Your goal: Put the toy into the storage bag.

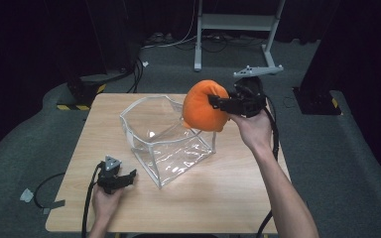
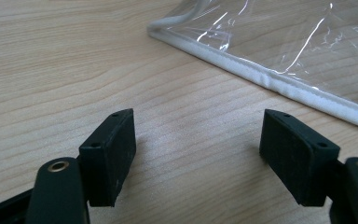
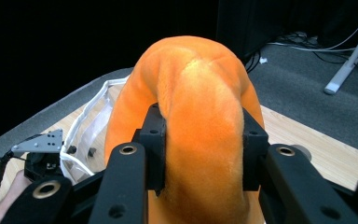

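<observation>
Right gripper (image 1: 217, 102) level, fingers pinching orange plush (image 1: 203, 106).

Squashed orange plush (image 1: 204, 106) over clear bag (image 1: 166, 134)

Around you, the light wooden table (image 1: 228, 198) stands on grey carpet (image 1: 337, 163), and black curtains (image 1: 25, 44) close off the dark room behind it. Past the far edge you see a white metal stand (image 1: 238, 29) with its feet on the carpet and a tangle of cables (image 1: 178, 39) lying beside it. Off your left corner sit a black base with yellow-and-black hazard tape (image 1: 77, 96) and, nearer you, a scrap of tape (image 1: 27, 195) on the floor.
</observation>
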The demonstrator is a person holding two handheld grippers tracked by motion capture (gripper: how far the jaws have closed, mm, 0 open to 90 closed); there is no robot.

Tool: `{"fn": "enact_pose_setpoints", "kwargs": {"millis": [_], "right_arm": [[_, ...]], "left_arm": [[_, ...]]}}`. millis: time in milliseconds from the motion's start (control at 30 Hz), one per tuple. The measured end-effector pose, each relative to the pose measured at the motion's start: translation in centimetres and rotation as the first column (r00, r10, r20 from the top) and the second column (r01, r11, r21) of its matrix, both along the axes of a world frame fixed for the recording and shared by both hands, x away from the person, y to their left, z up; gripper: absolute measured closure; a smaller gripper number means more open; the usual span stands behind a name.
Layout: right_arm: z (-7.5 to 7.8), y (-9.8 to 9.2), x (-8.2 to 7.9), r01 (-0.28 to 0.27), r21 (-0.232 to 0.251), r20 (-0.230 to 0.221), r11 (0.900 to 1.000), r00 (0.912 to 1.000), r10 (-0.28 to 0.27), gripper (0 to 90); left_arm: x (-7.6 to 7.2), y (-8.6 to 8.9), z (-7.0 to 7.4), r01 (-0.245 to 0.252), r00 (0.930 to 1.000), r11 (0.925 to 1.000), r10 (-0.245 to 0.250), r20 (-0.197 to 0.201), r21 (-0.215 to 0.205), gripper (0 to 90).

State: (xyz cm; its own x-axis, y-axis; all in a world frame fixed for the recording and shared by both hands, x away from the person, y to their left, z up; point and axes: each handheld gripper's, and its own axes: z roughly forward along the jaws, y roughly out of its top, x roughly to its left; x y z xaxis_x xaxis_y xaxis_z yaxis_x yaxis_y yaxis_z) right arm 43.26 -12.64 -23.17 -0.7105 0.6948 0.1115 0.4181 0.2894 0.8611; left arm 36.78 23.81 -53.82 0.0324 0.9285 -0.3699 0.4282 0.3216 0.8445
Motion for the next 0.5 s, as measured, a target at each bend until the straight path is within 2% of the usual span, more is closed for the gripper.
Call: {"fn": "enact_pose_setpoints", "kwargs": {"millis": [33,67,100,133,167,333,367,400,433,467,500], "right_arm": [[0.0,0.2,0.1,-0.001,0.000,-0.001,1.000,1.0000,0.001,63.7],[0.0,0.4,0.1,-0.004,0.000,-0.001,1.000,1.0000,0.004,63.7],[0.0,0.6,0.2,-0.006,0.001,-0.001,1.000,1.0000,0.006,63.7],[0.0,0.8,0.3,-0.007,0.003,-0.003,1.000,1.0000,0.007,63.7],[0.0,1.0,0.4,-0.010,0.004,-0.003,1.000,1.0000,0.010,63.7],[-0.2,2.0,0.9,-0.015,-0.002,-0.009,1.000,0.9998,0.015,63.6],[-0.3,2.2,1.0,-0.016,-0.004,-0.011,1.000,0.9998,0.016,63.7],[-0.3,2.4,1.1,-0.017,-0.006,-0.012,1.000,0.9998,0.016,63.6],[-0.4,2.6,1.2,-0.017,-0.006,-0.014,1.000,0.9998,0.017,63.7],[-0.4,2.8,1.2,-0.018,-0.008,-0.012,1.000,0.9998,0.018,63.7],[-0.4,3.1,1.3,-0.019,-0.010,-0.012,1.000,0.9998,0.018,63.7]], "left_arm": [[-0.4,0.8,0.1,0.088,0.9952,0.9921,-0.084,-0.050,0.089,27.0],[0.1,-0.1,0.0,-0.011,0.9999,0.9998,0.011,0.007,-0.015,27.0],[-0.4,0.8,0.1,0.089,0.9952,0.9920,-0.084,-0.050,0.089,27.0],[0.1,-0.1,0.0,-0.011,0.9999,0.9998,0.011,0.007,-0.016,27.0],[-0.4,0.8,0.1,0.088,0.9952,0.9921,-0.084,-0.050,0.089,27.0],[-0.4,0.8,0.1,0.089,0.9952,0.9921,-0.085,-0.050,0.089,27.0],[0.1,-0.1,0.0,-0.010,0.9999,0.9998,0.010,0.008,-0.016,27.0],[-0.4,0.8,0.1,0.089,0.9952,0.9922,-0.084,-0.049,0.088,27.0],[-0.4,0.8,0.1,0.089,0.9952,0.9922,-0.084,-0.050,0.088,27.0],[-0.3,0.5,0.1,0.063,0.9976,0.9963,-0.061,-0.032,0.058,27.0],[-0.4,0.8,0.1,0.086,0.9954,0.9926,-0.082,-0.049,0.085,27.0]]}}
